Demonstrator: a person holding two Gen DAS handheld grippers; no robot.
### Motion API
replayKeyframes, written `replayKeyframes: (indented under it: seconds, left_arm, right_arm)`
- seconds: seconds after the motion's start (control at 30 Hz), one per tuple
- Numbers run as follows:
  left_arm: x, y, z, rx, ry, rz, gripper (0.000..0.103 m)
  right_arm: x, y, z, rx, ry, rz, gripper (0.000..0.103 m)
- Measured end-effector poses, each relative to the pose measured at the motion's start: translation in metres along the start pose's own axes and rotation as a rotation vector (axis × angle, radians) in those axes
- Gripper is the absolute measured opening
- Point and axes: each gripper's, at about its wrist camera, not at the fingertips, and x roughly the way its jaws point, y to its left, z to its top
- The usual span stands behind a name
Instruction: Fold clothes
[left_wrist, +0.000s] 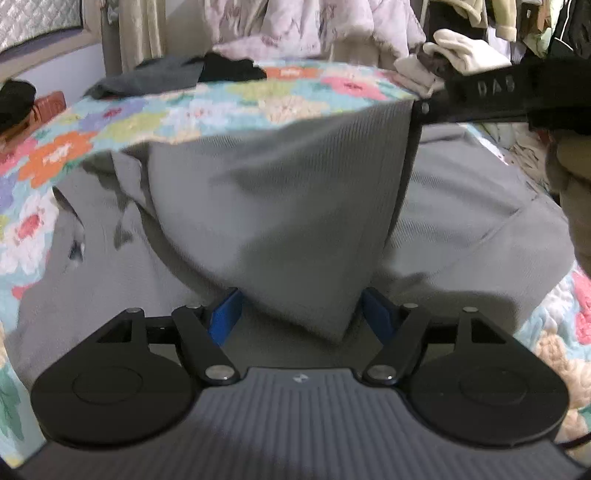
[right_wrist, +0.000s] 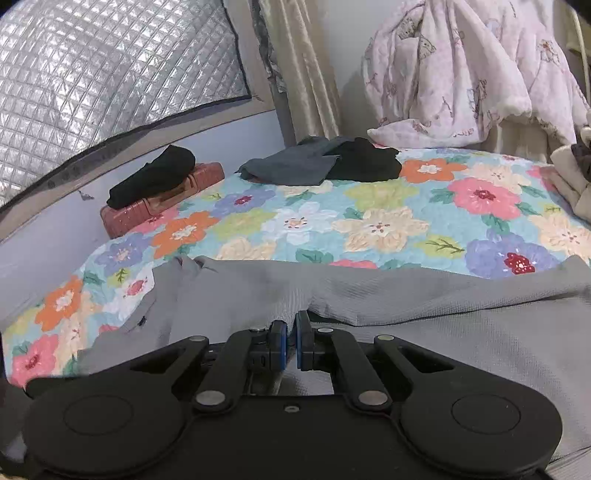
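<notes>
Grey ribbed cloth, a garment, lies spread over the near part of the bed, one fold of it lifted and hanging in a slack point. The right gripper has its blue pads pressed together on an edge of that fold (in the left wrist view its black finger reaches in from the right and pinches the raised corner). The left gripper stands with its jaws well apart; the drooping tip of the fold hangs down between its blue pads, and they do not press on it. Beyond the garment the bed's flowered quilt runs to the far edge, where a dark grey garment and a black one lie bunched together. Left of the bed, a reddish suitcase carries another black cloth. A pink quilted cover hangs behind.
</notes>
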Motion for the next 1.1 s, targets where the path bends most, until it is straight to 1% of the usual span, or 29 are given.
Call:
replayKeyframes:
  seconds: [0.1, 0.13, 0.17, 0.23, 0.3, 0.37, 0.4, 0.47, 0.5, 0.53, 0.63, 0.7, 0.83, 0.9, 1.0, 1.07, 1.1]
  left_arm:
    - [0.000, 0.009, 0.000, -0.097, 0.014, -0.027, 0.072]
    - [0.003, 0.012, 0.002, -0.124, 0.019, -0.024, 0.073]
    - [0.006, 0.012, 0.004, -0.129, 0.023, -0.006, 0.074]
    - [0.009, 0.012, 0.010, -0.104, 0.006, 0.032, 0.074]
    - [0.010, 0.017, 0.014, -0.116, -0.014, 0.058, 0.071]
    - [0.007, 0.026, 0.017, -0.136, -0.060, 0.074, 0.051]
    - [0.005, 0.030, 0.019, -0.144, -0.074, 0.093, 0.049]
    - [0.002, 0.040, 0.021, -0.167, -0.090, 0.135, 0.048]
    - [0.002, 0.045, 0.022, -0.181, -0.095, 0.150, 0.048]
    - [0.001, 0.049, 0.023, -0.198, -0.100, 0.148, 0.048]
    - [0.002, 0.055, 0.024, -0.237, -0.107, 0.120, 0.048]
    - [0.004, 0.054, 0.024, -0.246, -0.097, 0.089, 0.050]
    - [0.003, 0.051, 0.022, -0.329, -0.037, -0.021, 0.057]
    - [-0.003, 0.045, 0.017, -0.352, -0.026, -0.057, 0.058]
    - [-0.011, 0.031, 0.011, -0.347, -0.037, -0.089, 0.064]
    - [-0.008, 0.022, 0.011, -0.325, -0.040, -0.110, 0.072]
    - [-0.003, 0.017, 0.012, -0.314, -0.028, -0.114, 0.073]
  right_arm:
    - [0.002, -0.005, 0.008, 0.031, -0.007, 0.023, 0.005]
    - [0.005, -0.007, 0.013, 0.034, -0.006, 0.036, 0.005]
    - [0.008, -0.009, 0.019, 0.031, -0.001, 0.043, 0.006]
    - [0.014, -0.009, 0.028, 0.008, 0.010, 0.051, 0.006]
    - [0.017, -0.007, 0.033, -0.028, 0.013, 0.044, 0.006]
    - [0.019, -0.007, 0.034, -0.048, 0.017, 0.017, 0.006]
    - [0.019, -0.008, 0.033, -0.054, 0.020, -0.003, 0.006]
    - [0.022, -0.013, 0.029, -0.050, 0.032, -0.040, 0.006]
    - [0.023, -0.015, 0.027, -0.043, 0.038, -0.054, 0.006]
    - [0.026, -0.019, 0.024, -0.039, 0.048, -0.067, 0.006]
    - [0.032, -0.027, 0.016, -0.015, 0.071, -0.081, 0.006]
    - [0.035, -0.033, 0.013, 0.010, 0.079, -0.083, 0.007]
    - [0.037, -0.043, 0.014, 0.057, 0.086, -0.063, 0.008]
    - [0.036, -0.044, 0.015, 0.058, 0.089, -0.054, 0.010]
    - [0.034, -0.041, 0.017, 0.046, 0.092, -0.037, 0.012]
    - [0.033, -0.040, 0.017, 0.043, 0.092, -0.025, 0.012]
    - [0.032, -0.039, 0.017, 0.044, 0.092, -0.020, 0.012]
